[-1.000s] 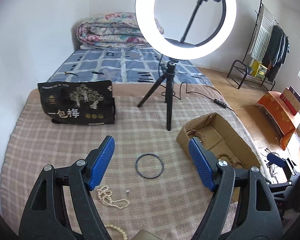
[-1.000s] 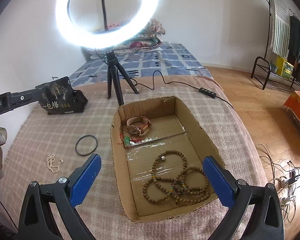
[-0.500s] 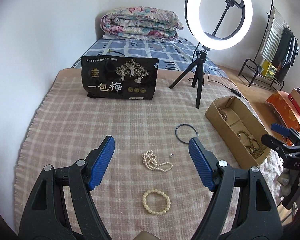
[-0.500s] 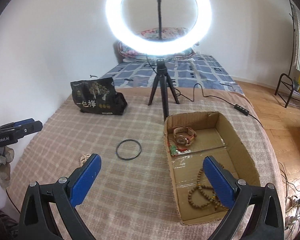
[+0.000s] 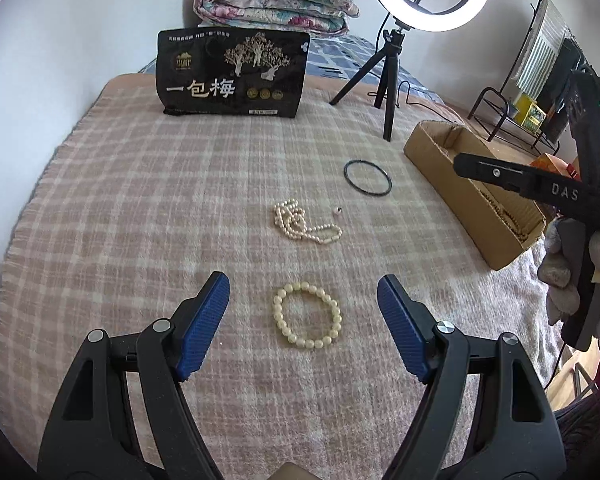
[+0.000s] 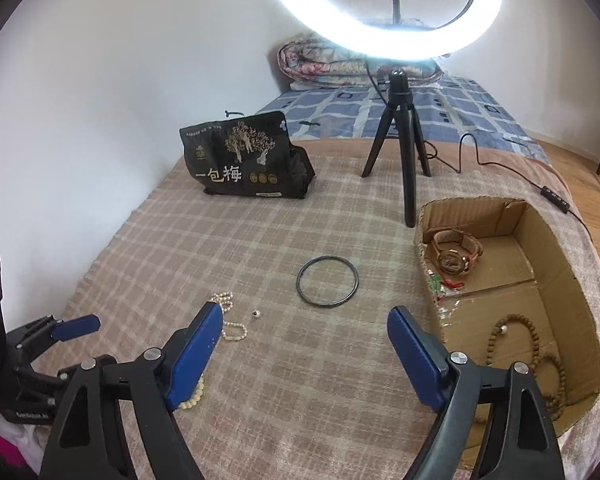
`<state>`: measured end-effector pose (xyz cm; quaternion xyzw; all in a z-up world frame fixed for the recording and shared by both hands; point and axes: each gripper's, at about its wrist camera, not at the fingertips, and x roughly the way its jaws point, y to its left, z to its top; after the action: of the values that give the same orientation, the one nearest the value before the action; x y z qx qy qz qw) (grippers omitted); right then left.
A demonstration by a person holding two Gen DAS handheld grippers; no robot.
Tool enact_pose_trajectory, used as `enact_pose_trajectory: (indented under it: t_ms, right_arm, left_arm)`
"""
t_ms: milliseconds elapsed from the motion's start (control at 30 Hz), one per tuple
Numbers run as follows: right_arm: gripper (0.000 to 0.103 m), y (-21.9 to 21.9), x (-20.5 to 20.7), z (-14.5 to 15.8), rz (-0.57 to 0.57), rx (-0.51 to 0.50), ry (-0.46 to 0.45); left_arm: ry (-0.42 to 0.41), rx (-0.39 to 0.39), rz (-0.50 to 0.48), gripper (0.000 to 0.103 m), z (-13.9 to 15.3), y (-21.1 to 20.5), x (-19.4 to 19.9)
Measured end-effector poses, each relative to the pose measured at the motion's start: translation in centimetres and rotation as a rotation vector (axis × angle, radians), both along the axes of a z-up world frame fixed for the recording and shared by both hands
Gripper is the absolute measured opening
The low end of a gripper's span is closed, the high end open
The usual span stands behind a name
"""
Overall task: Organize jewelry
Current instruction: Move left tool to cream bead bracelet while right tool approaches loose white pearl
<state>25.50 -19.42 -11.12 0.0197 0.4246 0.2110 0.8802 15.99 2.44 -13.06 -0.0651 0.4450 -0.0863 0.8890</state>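
Cream bead bracelet (image 5: 307, 316) whole only in left view; watch (image 6: 456, 254) only right; both jaws wide, empty.

Left tongs (image 5: 303, 312) now hang over the cream bead bracelet (image 5: 307, 315); right tongs (image 6: 305, 354), jaws just narrowing and empty, now face the black ring (image 6: 327, 283).

bed (image 5: 120, 208) is covered by a pink plaid blanket. laid on it: cream bead bracelet (image 5: 307, 316), pearl necklace (image 5: 300, 222), loose bead (image 5: 337, 210), black ring (image 5: 367, 178), cardboard box (image 5: 460, 204), black pouch (image 5: 232, 74), tripod (image 5: 388, 80), folded quilt (image 5: 274, 2).
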Motion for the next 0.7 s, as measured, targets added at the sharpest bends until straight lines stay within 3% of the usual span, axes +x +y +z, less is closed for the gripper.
enact_pose_trajectory:
  t_ms: [167, 300, 500, 600, 700]
  right_arm:
    - [0.065, 1.7, 1.0, -2.4, 0.074, 0.016, 0.077]
    - [0.057, 3.3, 1.4, -3.9, 0.122, 0.000, 0.098]
    - [0.039, 5.6, 1.6, -5.9, 0.187, -0.049, 0.092]
    - [0.034, 6.5, 2.0, -6.5, 0.204, -0.035, 0.089]
    - [0.031, 7.5, 2.4, -6.9, 0.214, -0.045, 0.076]
  left_arm:
    - [0.031, -0.023, 0.034, 0.079, -2.5, -0.6, -0.8]
    - [0.051, 0.007, 0.074, 0.078, -4.4, -0.7, -0.7]
    - [0.083, -0.005, 0.159, 0.056, -5.9, 0.6, -0.2]
    - [0.096, -0.037, 0.180, 0.055, -6.6, 1.0, -0.1]
    - [0.098, -0.020, 0.169, 0.050, -7.1, 0.5, 0.2]
